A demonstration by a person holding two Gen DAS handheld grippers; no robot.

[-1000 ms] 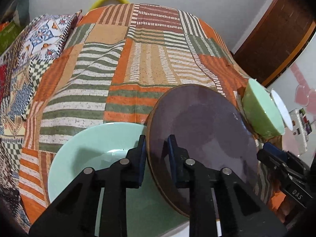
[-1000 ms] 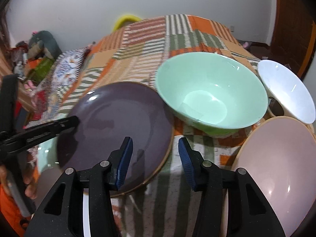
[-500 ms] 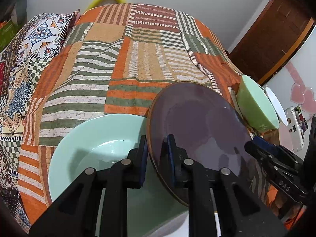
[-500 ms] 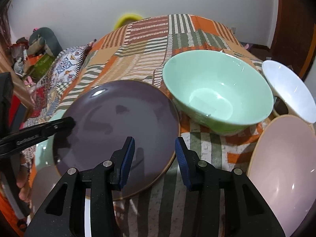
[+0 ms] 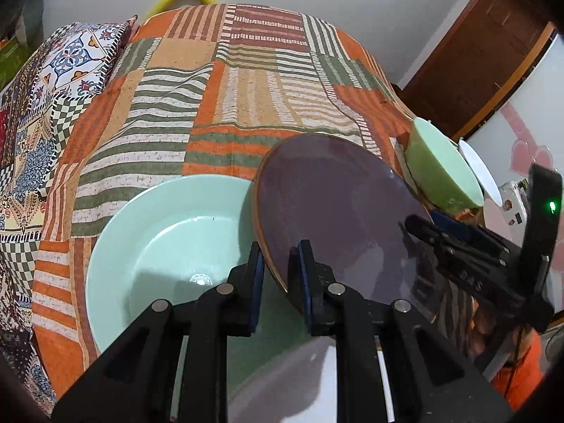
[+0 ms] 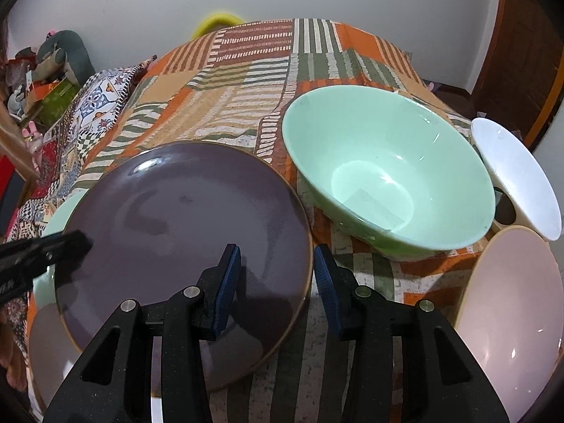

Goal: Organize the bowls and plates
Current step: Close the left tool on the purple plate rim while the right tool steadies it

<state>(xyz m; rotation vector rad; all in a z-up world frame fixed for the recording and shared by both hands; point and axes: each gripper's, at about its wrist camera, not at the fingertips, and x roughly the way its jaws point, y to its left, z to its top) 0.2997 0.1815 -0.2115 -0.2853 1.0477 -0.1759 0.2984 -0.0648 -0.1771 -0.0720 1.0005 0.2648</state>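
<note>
Gripping the near rim of the dark purple plate (image 5: 338, 211), the left tool (image 5: 280, 275) had its two blue pads clamped tight on either face of that rim, so the plate stood tilted above the patchwork bedspread (image 5: 225, 98). With the purple plate as landmark, and going from left to right: a patterned pillow (image 5: 70, 67) lay far to its left at the edge of the bed. Just left of the plate, and partly under its lower edge, sat a pale mint plate (image 5: 158, 232) flat on the bedspread. In front of and below the purple plate a pale grey plate (image 6: 49, 338) showed beneath it; whether the two touched could not be told. Over the right part of the purple plate the right tool (image 6: 276, 275) hovered, its jaws opening, with the plate's right rim lying between the pads but neither pad pressing on it. From the left wrist view this same tool came in from the right edge, a green light glowing on its body. Right of the purple plate and just beside it stood a deep green bowl (image 6: 384, 176), upright on the bedspread. Further right, touching or nearly touching the green bowl, a white bowl (image 6: 518, 176) leaned outward. Nearer the camera and below the white bowl sat a pale pink bowl (image 6: 511, 310), well to the right of the purple plate.
</note>
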